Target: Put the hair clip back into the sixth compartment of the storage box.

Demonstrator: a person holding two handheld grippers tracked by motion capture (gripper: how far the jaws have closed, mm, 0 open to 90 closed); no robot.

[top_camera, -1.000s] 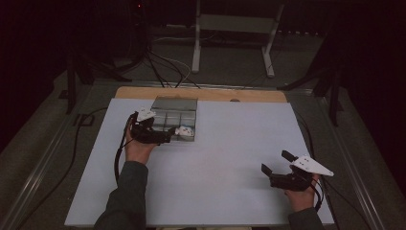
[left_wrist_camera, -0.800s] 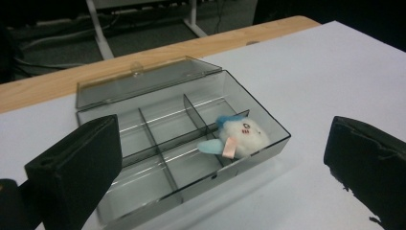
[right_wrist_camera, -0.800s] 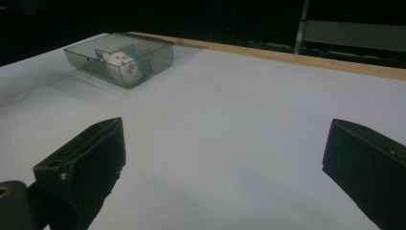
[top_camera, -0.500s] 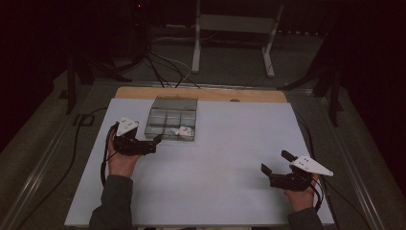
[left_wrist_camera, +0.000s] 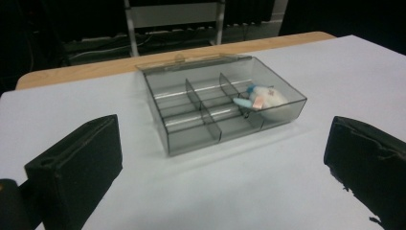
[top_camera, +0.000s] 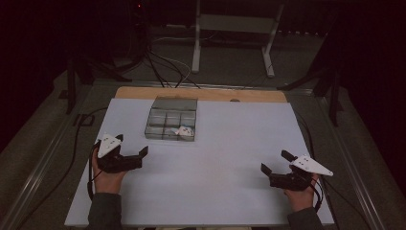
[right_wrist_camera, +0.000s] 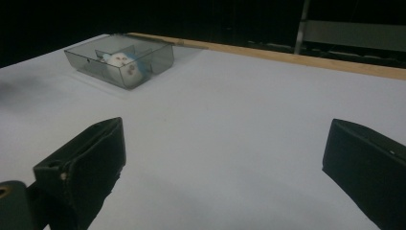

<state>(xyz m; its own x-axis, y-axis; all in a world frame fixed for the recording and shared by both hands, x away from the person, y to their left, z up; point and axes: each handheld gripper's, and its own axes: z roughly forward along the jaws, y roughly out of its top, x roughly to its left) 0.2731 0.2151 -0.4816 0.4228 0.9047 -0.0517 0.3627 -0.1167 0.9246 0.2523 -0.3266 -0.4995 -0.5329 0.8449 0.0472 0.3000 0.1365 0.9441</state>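
**Both hand-held grippers spread and empty; toy lies in the tray**

The left hand-held gripper (top_camera: 136, 158) rests low over the white surface (top_camera: 230, 158), near its left edge, jaws spread wide and holding nothing; it sits apart from the clear compartment tray (top_camera: 171, 120), which lies ahead of it toward the far side; the right hand-held gripper (top_camera: 277, 165) sits near the right front corner, well apart from the tray, jaws likewise spread and empty; a small white toy with blue and pink parts (left_wrist_camera: 262, 98) lies inside the tray's near right compartment, close to the front wall; the remaining compartments hold nothing visible; the tray's lid (left_wrist_camera: 191, 62) lies folded back behind it.
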